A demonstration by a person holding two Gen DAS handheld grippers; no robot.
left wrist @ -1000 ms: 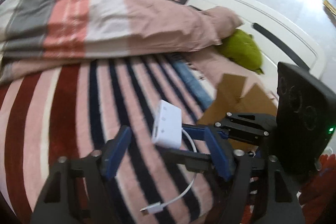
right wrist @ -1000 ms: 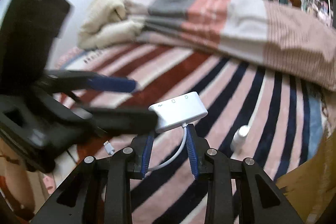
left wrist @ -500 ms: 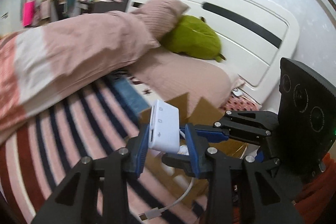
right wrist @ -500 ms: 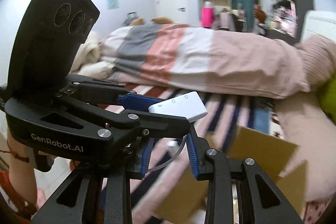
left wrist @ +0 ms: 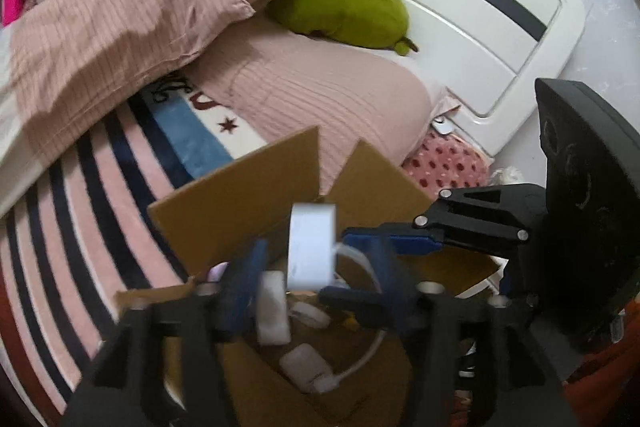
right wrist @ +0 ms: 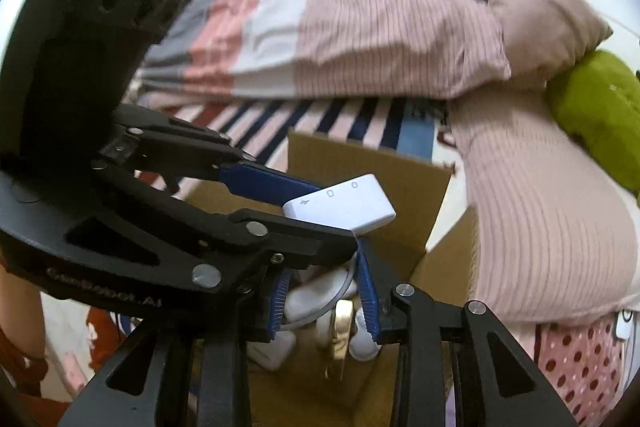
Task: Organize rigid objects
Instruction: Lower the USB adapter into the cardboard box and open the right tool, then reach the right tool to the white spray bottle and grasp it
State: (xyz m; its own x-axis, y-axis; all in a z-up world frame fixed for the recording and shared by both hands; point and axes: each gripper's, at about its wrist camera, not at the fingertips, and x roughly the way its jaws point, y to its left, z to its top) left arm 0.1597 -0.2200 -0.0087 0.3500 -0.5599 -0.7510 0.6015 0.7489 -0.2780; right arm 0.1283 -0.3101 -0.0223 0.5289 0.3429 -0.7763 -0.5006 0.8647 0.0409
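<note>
A white adapter hub with a white cable hangs over the open cardboard box. It also shows in the right wrist view. My left gripper has its blue pads spread to either side of the hub and looks open, though blurred. My right gripper is shut on the hub's cable just below the hub. Several small white items lie inside the box.
The box stands at the edge of a bed with a striped blanket. Pink pillows, a green plush and a white headboard lie beyond it.
Both grippers carried the hub from the striped blanket to above the box. The left gripper closed on the hub half a second ago and has now spread its pads apart.
</note>
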